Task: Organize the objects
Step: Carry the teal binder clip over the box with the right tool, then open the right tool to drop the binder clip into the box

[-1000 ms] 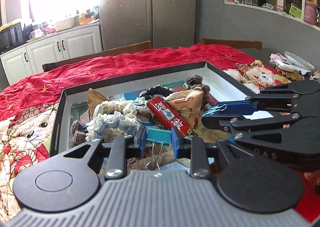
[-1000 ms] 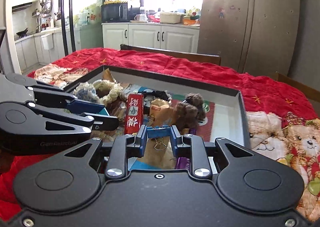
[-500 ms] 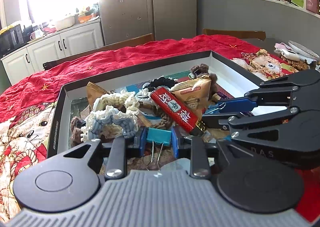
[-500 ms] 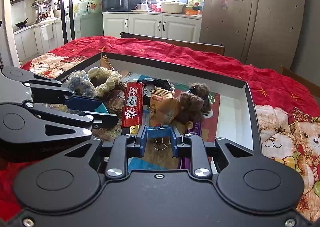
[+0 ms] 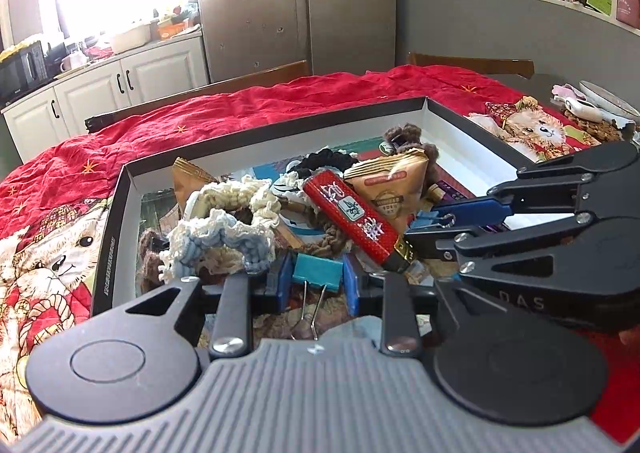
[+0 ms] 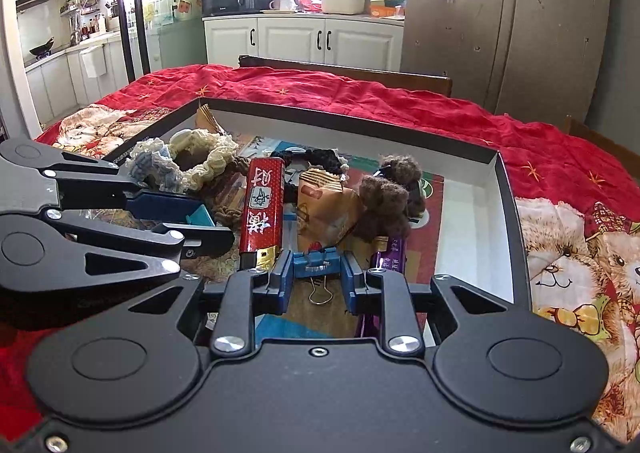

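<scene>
A black box with a white inside (image 5: 276, 141) (image 6: 340, 121) lies on the red cloth, full of small things. Among them are a red lighter (image 5: 352, 219) (image 6: 262, 209), crocheted scrunchies (image 5: 224, 225) and a brown snack packet (image 5: 390, 185). My left gripper (image 5: 318, 279) (image 6: 208, 229) holds a teal binder clip (image 5: 318, 271) between its blue pads over the box's near side; its jaws are opening, and the pads still touch the clip. Beside it on the right, my right gripper (image 6: 316, 273) (image 5: 432, 225) is shut on a blue binder clip (image 6: 316, 263).
A brown fuzzy scrunchie (image 6: 386, 201) and a black one (image 5: 326, 159) also lie in the box. The box's right part shows bare white floor (image 6: 468, 237). Wooden chair backs (image 6: 344, 71) stand behind the table. Plates and oddments (image 5: 592, 109) sit at the far right.
Hardly anything: both grippers hang over the box's near side with their clips, and the views have only shifted slightly.
</scene>
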Available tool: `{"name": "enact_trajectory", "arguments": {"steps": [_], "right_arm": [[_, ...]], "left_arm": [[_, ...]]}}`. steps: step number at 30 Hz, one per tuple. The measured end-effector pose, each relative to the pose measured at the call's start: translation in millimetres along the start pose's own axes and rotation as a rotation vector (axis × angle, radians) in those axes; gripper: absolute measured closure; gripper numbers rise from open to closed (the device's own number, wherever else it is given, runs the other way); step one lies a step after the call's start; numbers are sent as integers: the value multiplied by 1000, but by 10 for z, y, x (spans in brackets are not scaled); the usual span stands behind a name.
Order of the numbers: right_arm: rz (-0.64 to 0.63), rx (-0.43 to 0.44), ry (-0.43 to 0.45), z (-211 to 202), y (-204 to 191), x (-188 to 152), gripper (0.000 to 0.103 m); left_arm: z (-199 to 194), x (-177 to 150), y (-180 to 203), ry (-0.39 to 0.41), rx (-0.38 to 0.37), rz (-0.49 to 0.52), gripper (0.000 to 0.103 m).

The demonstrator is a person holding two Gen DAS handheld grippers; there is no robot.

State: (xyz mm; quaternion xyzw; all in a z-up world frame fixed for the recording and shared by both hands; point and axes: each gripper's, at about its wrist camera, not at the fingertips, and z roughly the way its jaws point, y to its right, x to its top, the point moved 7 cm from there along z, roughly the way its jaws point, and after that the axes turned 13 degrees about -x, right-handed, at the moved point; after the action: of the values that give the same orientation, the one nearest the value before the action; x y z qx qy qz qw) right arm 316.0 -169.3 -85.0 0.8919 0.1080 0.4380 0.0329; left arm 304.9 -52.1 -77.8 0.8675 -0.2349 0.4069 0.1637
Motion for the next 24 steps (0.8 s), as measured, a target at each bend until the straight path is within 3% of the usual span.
{"name": "enact_trajectory", "arguments": {"steps": [4,6,13,24], "right_arm": [[1,-2,0,2,2,-1,78],[-1,-3,3,-2,3,2,78],[33,8,35,-86,62,43,77],[97,-2,111,-476,216,168,62]], "left_arm": [[-14,-2,-5,1,-10,-10,66],[-20,3,6,2,-20,-14,55],[-57,23,40,9,-16,-13,44],[-320,82,163,48,-83,-47,31]]}}
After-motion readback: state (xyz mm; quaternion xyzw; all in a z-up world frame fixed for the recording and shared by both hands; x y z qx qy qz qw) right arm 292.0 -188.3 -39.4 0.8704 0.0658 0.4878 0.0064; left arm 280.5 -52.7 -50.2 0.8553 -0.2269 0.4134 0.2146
